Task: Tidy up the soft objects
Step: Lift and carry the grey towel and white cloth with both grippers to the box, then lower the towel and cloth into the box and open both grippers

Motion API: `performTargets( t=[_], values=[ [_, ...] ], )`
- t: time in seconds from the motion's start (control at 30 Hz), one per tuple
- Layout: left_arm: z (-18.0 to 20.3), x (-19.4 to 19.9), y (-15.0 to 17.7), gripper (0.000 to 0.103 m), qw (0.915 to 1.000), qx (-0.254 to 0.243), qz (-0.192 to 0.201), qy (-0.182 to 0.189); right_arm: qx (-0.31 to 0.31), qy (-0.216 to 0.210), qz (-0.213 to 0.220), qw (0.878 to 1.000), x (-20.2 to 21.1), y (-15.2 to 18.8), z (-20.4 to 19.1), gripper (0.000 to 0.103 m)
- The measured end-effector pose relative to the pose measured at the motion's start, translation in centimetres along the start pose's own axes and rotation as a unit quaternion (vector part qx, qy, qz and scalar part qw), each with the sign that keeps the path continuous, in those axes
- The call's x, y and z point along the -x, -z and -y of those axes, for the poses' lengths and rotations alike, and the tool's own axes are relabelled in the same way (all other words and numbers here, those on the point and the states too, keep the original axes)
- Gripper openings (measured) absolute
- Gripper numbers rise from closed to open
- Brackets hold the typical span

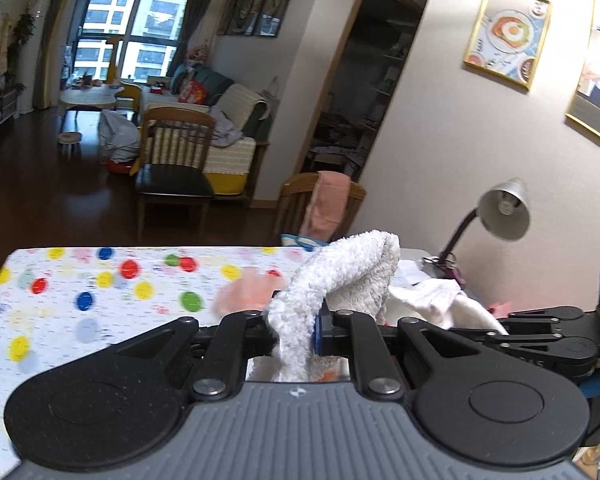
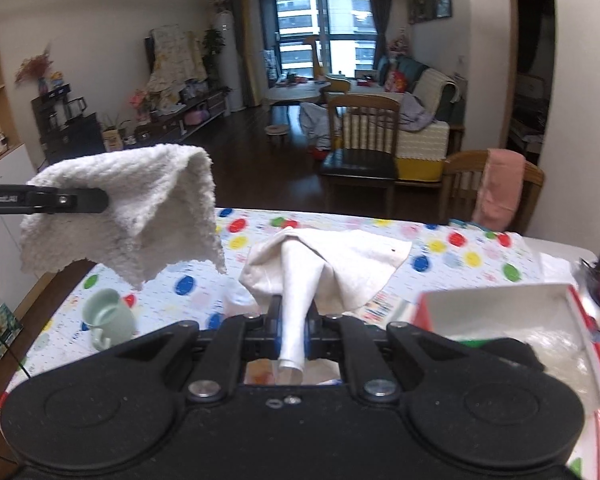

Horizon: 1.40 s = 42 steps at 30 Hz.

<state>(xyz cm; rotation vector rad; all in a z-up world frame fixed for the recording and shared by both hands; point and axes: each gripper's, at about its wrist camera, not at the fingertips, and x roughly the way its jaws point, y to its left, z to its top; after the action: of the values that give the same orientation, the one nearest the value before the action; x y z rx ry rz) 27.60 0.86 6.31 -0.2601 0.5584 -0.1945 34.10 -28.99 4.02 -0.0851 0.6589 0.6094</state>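
Both claws are gripping cloth above the table (image 2: 480, 240): the left gripper (image 1: 296, 332) is pinching a fluffy white towel (image 2: 132, 216) over the left edge, and the right gripper (image 2: 292, 328) is clamping a thin white cloth (image 2: 340, 264) draping mid-table. Judging by this, the sorting step is calling for carrying each to the open box (image 2: 500, 300) at the right edge, while avoiding the green mug (image 2: 108, 316) and lamp (image 1: 504, 208).

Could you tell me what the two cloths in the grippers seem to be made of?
The fluffy white towel in the left gripper looks like terry or microfibre, with a nubby looped pile. The cream cloth in the right gripper looks like smooth, thin woven fabric, probably cotton, creasing sharply.
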Motion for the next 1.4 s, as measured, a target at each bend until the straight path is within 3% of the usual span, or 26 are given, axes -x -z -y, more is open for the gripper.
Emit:
performTargets(
  t=[0.3, 0.63, 1.03, 1.4],
  values=[
    [9.1, -4.3, 0.7, 0.013, 0.9994, -0.014, -0.01, 0.029, -0.028, 0.021, -0.004, 0.999, 1.0, 2.3, 7.1, 0.008],
    [17.8, -11.5, 1.6, 0.013, 0.9977, -0.032, -0.038, 0.046, -0.045, 0.059, -0.011, 0.997, 1.6, 4.2, 14.5, 0.009],
    [23.4, -20.7, 2.2, 0.013, 0.9942, -0.071, -0.076, 0.028, -0.065, 0.116, -0.038, 0.99, 0.9, 6.3, 22.1, 0.011],
    [26.7, -28.9, 2.2, 0.013, 0.9908, -0.082, -0.106, 0.018, -0.078, 0.125, -0.064, 0.987, -2.2, 7.3, 25.5, 0.013]
  ],
)
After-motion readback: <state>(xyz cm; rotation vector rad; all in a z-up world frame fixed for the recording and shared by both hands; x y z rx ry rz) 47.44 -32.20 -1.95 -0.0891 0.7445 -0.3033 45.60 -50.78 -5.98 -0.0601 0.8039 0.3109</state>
